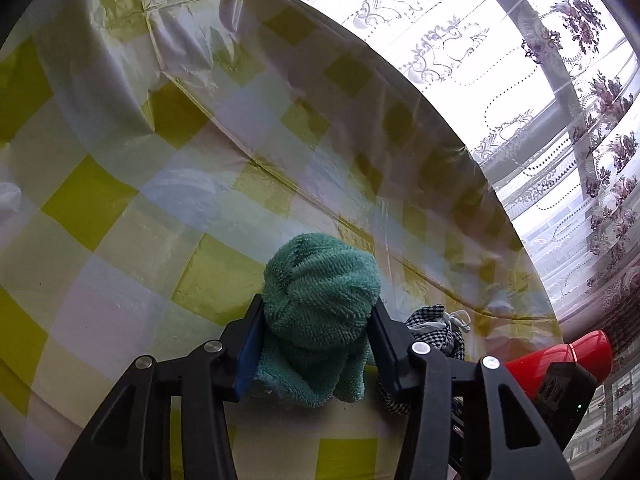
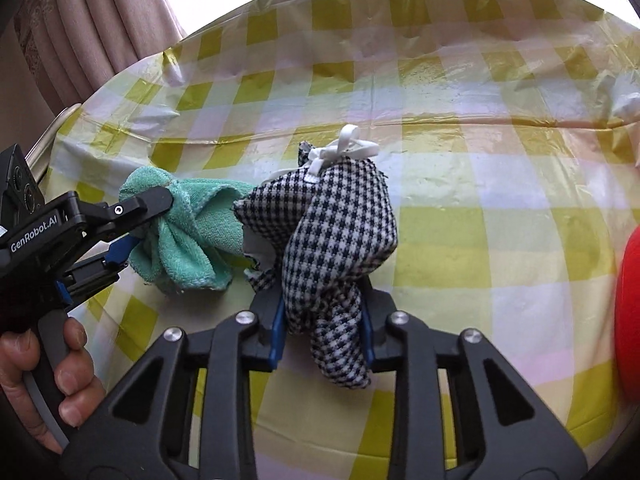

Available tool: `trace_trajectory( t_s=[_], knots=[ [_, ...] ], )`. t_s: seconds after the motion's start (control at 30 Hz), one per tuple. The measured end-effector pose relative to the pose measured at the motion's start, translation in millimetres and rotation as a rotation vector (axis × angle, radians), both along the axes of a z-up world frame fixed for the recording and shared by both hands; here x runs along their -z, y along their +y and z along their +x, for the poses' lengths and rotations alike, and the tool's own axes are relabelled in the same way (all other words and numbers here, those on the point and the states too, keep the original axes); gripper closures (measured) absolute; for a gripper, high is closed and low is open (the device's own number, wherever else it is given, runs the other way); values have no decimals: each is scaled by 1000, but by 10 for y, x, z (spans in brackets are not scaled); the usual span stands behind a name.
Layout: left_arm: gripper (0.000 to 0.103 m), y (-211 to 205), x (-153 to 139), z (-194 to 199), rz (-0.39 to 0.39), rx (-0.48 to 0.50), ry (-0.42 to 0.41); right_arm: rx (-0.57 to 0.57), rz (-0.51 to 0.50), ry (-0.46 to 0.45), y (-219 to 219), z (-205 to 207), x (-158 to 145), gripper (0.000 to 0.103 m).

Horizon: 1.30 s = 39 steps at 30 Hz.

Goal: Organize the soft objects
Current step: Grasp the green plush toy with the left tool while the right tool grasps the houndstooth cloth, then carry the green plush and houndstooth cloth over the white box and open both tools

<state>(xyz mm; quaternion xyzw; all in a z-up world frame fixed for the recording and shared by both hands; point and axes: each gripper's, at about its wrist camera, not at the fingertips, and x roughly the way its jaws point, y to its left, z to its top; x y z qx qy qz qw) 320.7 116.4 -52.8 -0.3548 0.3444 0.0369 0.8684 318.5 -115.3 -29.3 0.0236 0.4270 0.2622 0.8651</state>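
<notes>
Currently at the pick-up step of the sorting job. Left gripper point(image 1: 318, 344) clamped on green towel point(image 1: 320, 300), pads pressed into the bunched terry on both sides; same tool seen from the right wrist view point(image 2: 138, 236), gripped by a hand point(image 2: 48, 372) at the lower left. Right gripper point(image 2: 324, 332) clamped on checked cloth point(image 2: 336, 240), lower fold pinched between blue-lined pads. No earlier picture to hand, so nothing recorded on jaw motion.

Location of goods: towel bunched into a ball at the left tool's tips, over the checked tablecloth point(image 2: 460, 240), left of the checked cloth and just beside it, possibly touching at the fold; contact not confirmed. Checked cloth humped above the right tool, white cord point(image 2: 344, 152) knotted at its top, far end toward the table's middle. Whether either item rests on the table or hangs clear: cannot tell.

Also noted: red object point(image 2: 628, 312) at the right edge, only partly in frame, kind not determined; curtain point(image 2: 80, 32) behind the table; lace curtain point(image 1: 520, 60) at the window.

Judgement: both items secured, neither yet placed. No bin, basket or stack visible, so destination unknown. Next move likely calls for lifting both clear, keeping the two cloths apart to avoid dragging one with the other, then carrying each to its place. Risk: loose cord snagging; towel slipping from a shallow pinch.
</notes>
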Motion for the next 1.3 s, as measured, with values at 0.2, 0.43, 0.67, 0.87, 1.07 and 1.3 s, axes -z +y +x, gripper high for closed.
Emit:
trace_trajectory(
  t_s=[0.2,0.43,0.67,0.87,1.07,1.3],
  knots=[
    [54,9,-52,-90,17,-17,-25,76,-28,-55,-82,-72,-131,73],
    [54,-179,-201,-247,40,3,-44,97,-60,-84,-99,-204,-283,73],
    [54,-520,-398,-449,70,60,-76,117,-75,-107,-262,-425,-444,73],
    [54,-872,-502,-673,76,126,-75,146,-87,-101,-565,-623,-482,73],
    [54,-1281,-648,-902,90,207,-93,153,-90,-104,-883,-870,-530,73],
    [54,-1706,-735,-1203,54,299,-105,206,-89,-102,-1450,-1198,-596,73]
  ],
)
